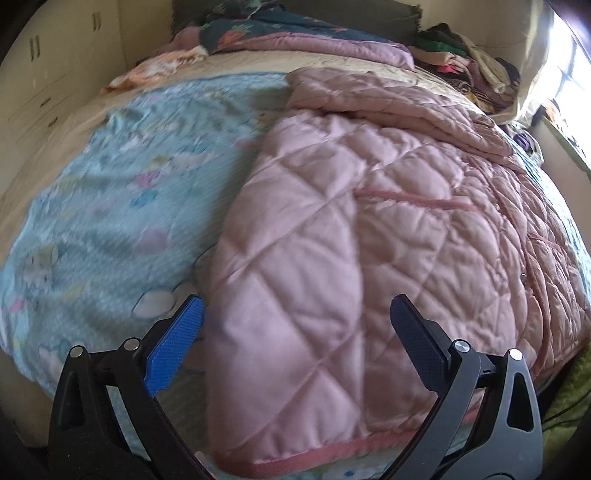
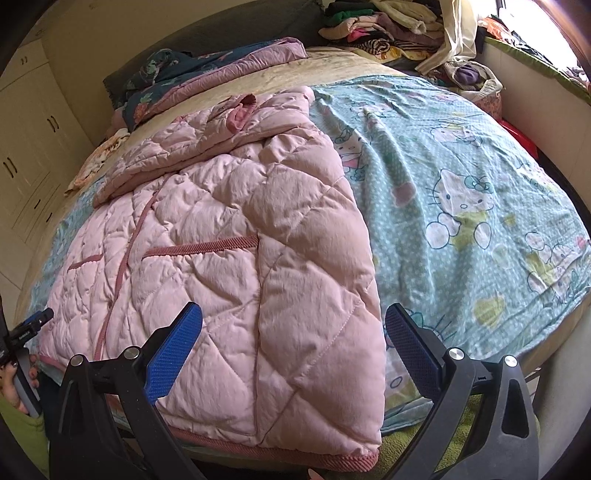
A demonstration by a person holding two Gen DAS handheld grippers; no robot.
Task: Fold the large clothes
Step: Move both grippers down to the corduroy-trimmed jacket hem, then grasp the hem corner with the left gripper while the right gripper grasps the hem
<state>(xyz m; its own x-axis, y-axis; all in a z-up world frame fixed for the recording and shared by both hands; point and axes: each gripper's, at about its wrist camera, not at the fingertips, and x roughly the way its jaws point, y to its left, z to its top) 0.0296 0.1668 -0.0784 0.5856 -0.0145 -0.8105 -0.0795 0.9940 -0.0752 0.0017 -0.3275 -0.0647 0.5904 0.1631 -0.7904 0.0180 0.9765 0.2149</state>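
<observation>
Right now both of my grippers have their jaws spread wide apart, holding nothing. My left gripper hovers over the hem end of a pink quilted jacket, its blue-padded fingers straddling the panel folded over on that side. My right gripper hovers likewise over the jacket at its other folded side, one finger above the fabric and the other above the bedsheet just beside the jacket's edge. The jacket lies flat on the bed, hem toward me, with both side panels folded inward over its front; darker pink ribbed trim edges the hem and a pocket opening. Its sleeves are folded across the far end. Beneath it is a light blue sheet printed with cartoon cats. Farther off, a dark floral quilt lies near the head of the bed, and a pile of mixed clothes sits at the far corner. At the right view's left edge, a hand grips the other gripper's handle.
</observation>
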